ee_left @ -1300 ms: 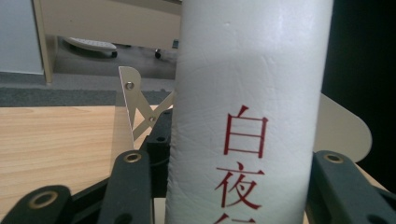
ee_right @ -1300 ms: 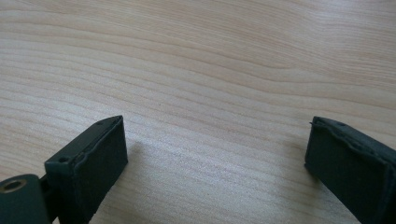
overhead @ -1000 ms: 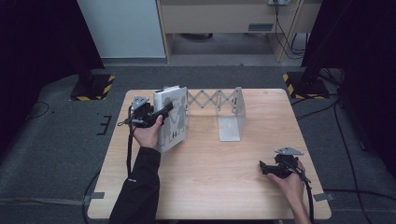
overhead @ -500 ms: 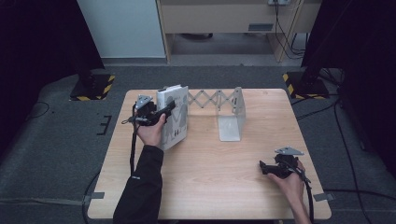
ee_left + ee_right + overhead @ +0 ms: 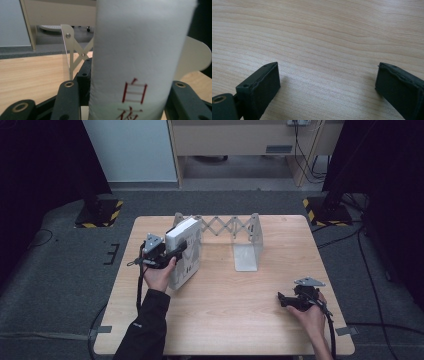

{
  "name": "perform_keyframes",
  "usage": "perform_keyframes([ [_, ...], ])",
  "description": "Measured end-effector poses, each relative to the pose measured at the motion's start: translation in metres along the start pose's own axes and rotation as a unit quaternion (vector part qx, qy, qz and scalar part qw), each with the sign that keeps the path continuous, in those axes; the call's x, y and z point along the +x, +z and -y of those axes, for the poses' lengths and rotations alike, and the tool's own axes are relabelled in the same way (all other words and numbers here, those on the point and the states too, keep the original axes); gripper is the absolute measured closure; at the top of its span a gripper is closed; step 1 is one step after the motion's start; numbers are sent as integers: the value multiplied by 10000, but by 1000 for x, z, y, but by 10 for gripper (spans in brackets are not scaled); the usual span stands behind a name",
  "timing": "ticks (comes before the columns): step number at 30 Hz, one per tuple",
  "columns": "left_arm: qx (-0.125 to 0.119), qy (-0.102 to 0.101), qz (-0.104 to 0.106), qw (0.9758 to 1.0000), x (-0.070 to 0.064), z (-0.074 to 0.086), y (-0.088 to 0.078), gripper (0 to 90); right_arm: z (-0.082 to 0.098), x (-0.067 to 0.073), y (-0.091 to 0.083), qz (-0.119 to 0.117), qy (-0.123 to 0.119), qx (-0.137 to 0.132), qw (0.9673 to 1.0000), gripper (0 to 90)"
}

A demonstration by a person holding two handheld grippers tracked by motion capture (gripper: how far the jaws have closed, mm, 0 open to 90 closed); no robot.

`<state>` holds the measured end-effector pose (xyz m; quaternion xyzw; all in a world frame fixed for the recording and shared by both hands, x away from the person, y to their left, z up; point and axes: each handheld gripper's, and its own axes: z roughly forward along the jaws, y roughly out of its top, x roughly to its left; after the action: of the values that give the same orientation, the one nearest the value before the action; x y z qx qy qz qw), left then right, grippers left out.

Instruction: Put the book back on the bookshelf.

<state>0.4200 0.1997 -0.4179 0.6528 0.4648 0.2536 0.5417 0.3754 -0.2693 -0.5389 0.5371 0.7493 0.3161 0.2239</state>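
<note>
Left claw (image 5: 181, 247) is pinching a white book (image 5: 184, 251) by its spine. In the left gripper view the spine (image 5: 140, 62) sits between both jaws, red characters facing the camera. The book stands upright on the bench (image 5: 225, 320), at the left end of the expanding rack (image 5: 230, 227), just beside or against the rack's left end plate (image 5: 67, 47). I can't tell from here whether they touch.

Right claw (image 5: 281, 299) is spread, nothing in it, parked low over bare bench near the right front corner, well apart from the book and rack. In the right gripper view its jaws are wide with only wood grain between them.

Risks as I see them:
- The grip is on the spine alone. A thick book held at one edge can pivot or fan open if lifted, and the covers could sag.
- The spine looks smooth, so a light squeeze may let it slip.
- Pushing the book sideways could shove the rack. It looks light and the scissor links may fold or skate on the bench.
- The book could catch the end plate's edge on the way in and tip.
- The right hand is too far off to steady the rack.

Containers: the rack is the only holder. The bay between its plates, up to the right plate (image 5: 248, 251), looks empty; the book sits at its left end, seemingly outside the plate.
</note>
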Motion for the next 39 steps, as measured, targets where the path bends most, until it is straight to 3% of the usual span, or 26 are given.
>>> perform_keyframes([
  [3, 83, 114, -52, 9999, -2, 6, -8, 494, 0, 0, 0, 0, 2, 0, 10000, 60],
  [14, 281, 188, -102, 9994, 2, 24, -27, 498, 0, 0, 0, 1, 1, 0, 10000, 60],
  [19, 181, 284, -70, 9994, -2, 28, -28, 495, 0, 0, 0, 1, -2, -1, 10000, 60],
  [23, 99, 105, 118, 9998, -1, 35, -26, 461, 0, 0, 0, 0, -1, -1, 10000, 60],
  [29, 29, 111, 134, 9998, 1, 41, -20, 440, 0, 0, 0, 0, 0, -1, 10000, 60],
  [33, -22, 373, -154, 9992, -3, 42, -20, 500, 0, 0, 0, 0, 0, 0, 10000, 60],
  [36, -68, 398, -190, 9990, -3, 41, -20, 514, 0, 0, 0, -1, 1, 0, 10000, 60],
  [39, -128, 297, -243, 9992, -2, 39, -18, 520, 0, 0, 0, 0, -1, -1, 10000, 60],
])
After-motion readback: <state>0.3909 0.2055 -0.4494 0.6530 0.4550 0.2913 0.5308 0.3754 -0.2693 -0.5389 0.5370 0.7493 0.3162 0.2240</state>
